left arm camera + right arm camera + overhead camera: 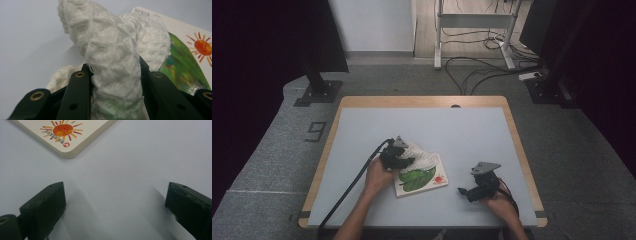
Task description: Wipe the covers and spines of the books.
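Left gripper [398, 159] clenched on white knitted cloth [112, 57] over picture book [422, 179], right gripper [468, 191] jaws spread wide on the table [462, 130], grasping nothing

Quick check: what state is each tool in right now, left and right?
Left tool: closed on the white knitted cloth, over the picture book.
Right tool: open, holding nothing, above the table.

table [362, 150]: grey top | on it: book [422, 181] | cloth [419, 156] on book

Lab or recording studio: black curtains [257, 55], floor cables [482, 65], stand bases [318, 92], lone grey-topped table [422, 125].
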A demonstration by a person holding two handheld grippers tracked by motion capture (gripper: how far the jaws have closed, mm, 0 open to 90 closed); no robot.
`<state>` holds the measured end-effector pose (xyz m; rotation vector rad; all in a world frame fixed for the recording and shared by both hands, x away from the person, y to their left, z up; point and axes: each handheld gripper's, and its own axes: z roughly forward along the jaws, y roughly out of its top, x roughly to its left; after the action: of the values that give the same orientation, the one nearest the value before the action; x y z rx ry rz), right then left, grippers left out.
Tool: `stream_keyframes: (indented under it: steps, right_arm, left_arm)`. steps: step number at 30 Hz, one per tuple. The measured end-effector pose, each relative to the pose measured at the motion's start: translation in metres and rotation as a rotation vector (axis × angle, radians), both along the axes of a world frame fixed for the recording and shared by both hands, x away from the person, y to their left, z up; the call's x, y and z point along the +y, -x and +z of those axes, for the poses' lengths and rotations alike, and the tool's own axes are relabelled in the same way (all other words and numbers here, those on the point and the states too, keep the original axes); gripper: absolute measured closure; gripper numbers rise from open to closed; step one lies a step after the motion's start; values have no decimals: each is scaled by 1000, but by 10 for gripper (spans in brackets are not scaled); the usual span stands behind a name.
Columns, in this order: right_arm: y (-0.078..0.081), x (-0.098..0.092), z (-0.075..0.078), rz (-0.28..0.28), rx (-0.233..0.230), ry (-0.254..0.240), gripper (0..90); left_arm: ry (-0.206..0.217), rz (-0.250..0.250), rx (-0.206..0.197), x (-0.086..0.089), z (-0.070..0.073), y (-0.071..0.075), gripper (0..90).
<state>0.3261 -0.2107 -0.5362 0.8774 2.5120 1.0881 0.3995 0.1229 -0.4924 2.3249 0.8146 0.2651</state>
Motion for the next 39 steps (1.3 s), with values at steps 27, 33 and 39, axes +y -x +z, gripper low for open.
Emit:
stream_keyframes:
  steps: [27, 33, 39]
  right_arm:
    - [0, 0, 0, 0, 1, 0, 26]
    - [0, 0, 0, 0, 1, -1, 26]
    - [0, 0, 0, 0, 1, -1, 26]
  left_arm:
    - [4, -74, 4, -68, -4, -21, 667]
    - [6, -84, 4, -80, -4, -24, 667]
    - [25, -97, 14, -86, -6, -23, 666]
